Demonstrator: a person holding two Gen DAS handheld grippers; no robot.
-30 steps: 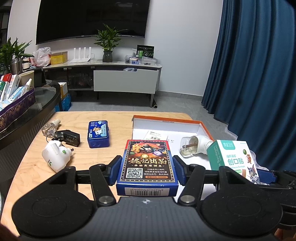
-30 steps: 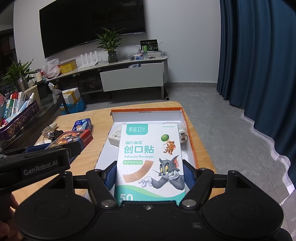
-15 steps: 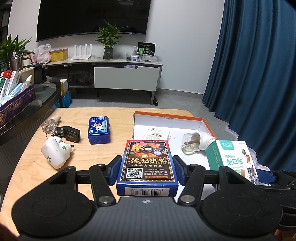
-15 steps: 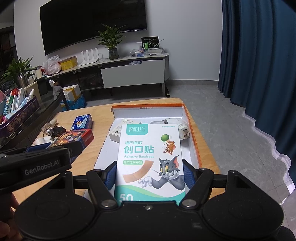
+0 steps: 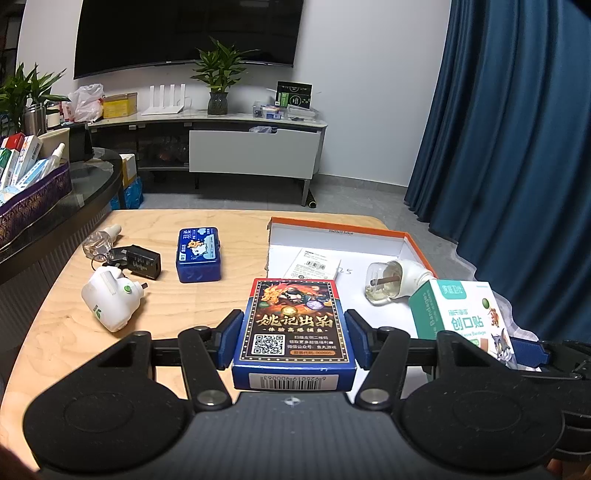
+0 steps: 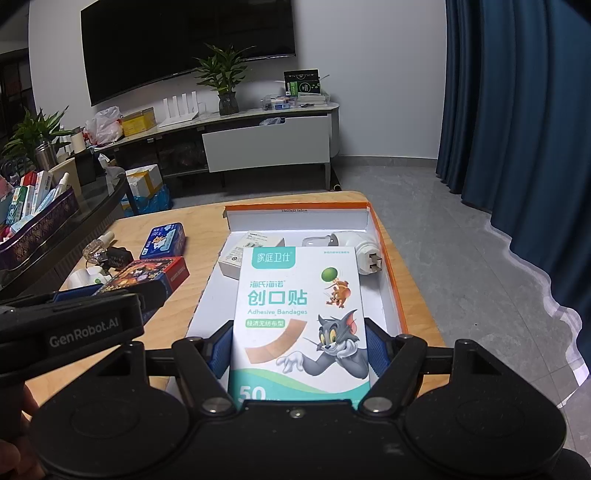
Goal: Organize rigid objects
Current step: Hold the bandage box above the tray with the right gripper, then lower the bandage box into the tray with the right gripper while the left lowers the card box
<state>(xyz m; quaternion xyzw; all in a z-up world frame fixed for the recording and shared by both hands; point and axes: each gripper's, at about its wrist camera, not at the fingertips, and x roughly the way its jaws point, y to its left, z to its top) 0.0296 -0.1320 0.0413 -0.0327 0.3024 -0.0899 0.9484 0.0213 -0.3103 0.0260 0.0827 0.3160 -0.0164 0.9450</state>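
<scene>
Boxes (image 5: 294,325): four; plug-in vaporizers (image 5: 110,301): perhaps two.

Probably a living room: wall television (image 5: 184,33), media console (image 5: 255,147) (houseplant (image 5: 218,74) atop).

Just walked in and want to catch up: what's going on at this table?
A person is sorting small items into the orange-rimmed box. The left tongs grip a playing-card box; the right tongs grip a box of adhesive bandages above the box. A small white carton and a white plug-in device already lie inside. A blue tin, black charger and white plug wait on the table.
</scene>
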